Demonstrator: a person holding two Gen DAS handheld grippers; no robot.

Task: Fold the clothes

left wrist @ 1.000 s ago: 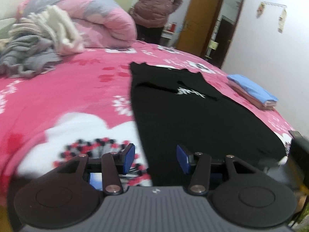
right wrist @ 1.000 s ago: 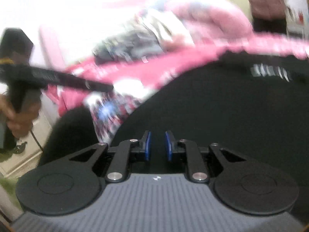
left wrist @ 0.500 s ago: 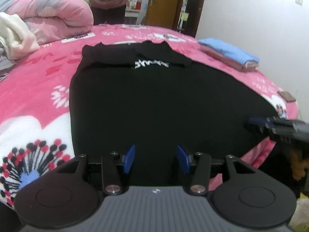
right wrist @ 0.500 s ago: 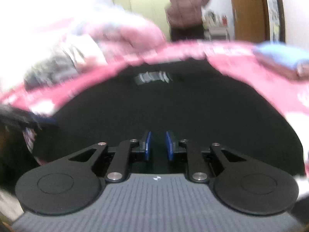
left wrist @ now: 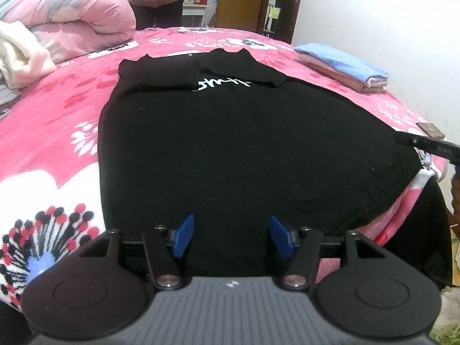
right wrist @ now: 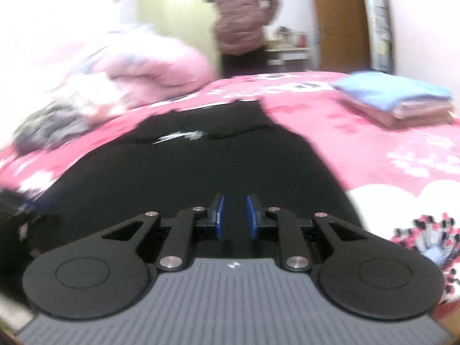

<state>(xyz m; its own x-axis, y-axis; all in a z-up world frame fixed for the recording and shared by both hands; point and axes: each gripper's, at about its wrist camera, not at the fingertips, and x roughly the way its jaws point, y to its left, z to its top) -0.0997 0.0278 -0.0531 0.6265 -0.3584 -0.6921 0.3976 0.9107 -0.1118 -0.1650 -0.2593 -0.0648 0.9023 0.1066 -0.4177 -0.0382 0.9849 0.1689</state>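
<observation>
Shirt (left wrist: 244, 149) lay flat on bed (left wrist: 51, 120), left tongs (left wrist: 231, 237) opening above its hem, empty, right tongs (right wrist: 233, 217) nearly closed, gripping nothing

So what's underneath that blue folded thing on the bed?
Under the blue folded garment lie pinkish folded clothes, their edges showing, and the stack rests on the pink floral bedspread. How many pieces are in the stack stays hidden.

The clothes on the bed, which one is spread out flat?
The black T-shirt, right in front of both claws. The blue and pink clothes sit folded in a stack by the wall, and the white and grey ones lie heaped.
</observation>
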